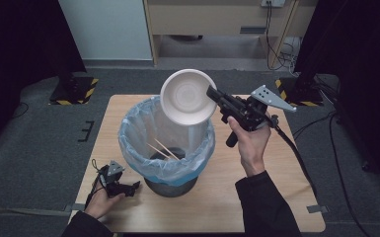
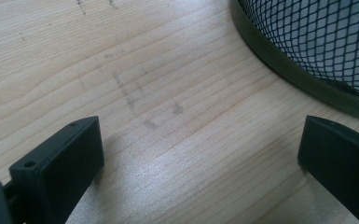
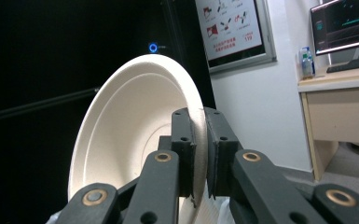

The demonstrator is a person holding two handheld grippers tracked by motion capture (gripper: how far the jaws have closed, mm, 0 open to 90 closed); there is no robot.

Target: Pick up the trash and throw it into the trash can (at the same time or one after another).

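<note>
Your right gripper [image 3: 199, 154] has its two black jaws pinched tight on the rim of the white bowl [image 3: 130, 140], with the rim sandwiched flat between the pads. In the high view that gripper [image 1: 212, 94] holds the bowl [image 1: 187, 97] tipped on its side, the hollow facing up and toward you, above the far right edge of the bin [image 1: 167, 143]. Your right hand [image 1: 249, 140] grasps the handle just right of the bin.

The bin stands on the wooden table [image 1: 276, 197], lined with a pale blue bag, and two chopsticks [image 1: 163, 148] lie slanted inside it.

Your left gripper [image 2: 200, 154] has its jaws spread wide with nothing between them, resting low over the bare table, with the bin's mesh wall [image 2: 321, 42] just ahead to one side. In the high view it [image 1: 131, 187] sits near the bin's base, held in your left hand [image 1: 98, 200].
</note>
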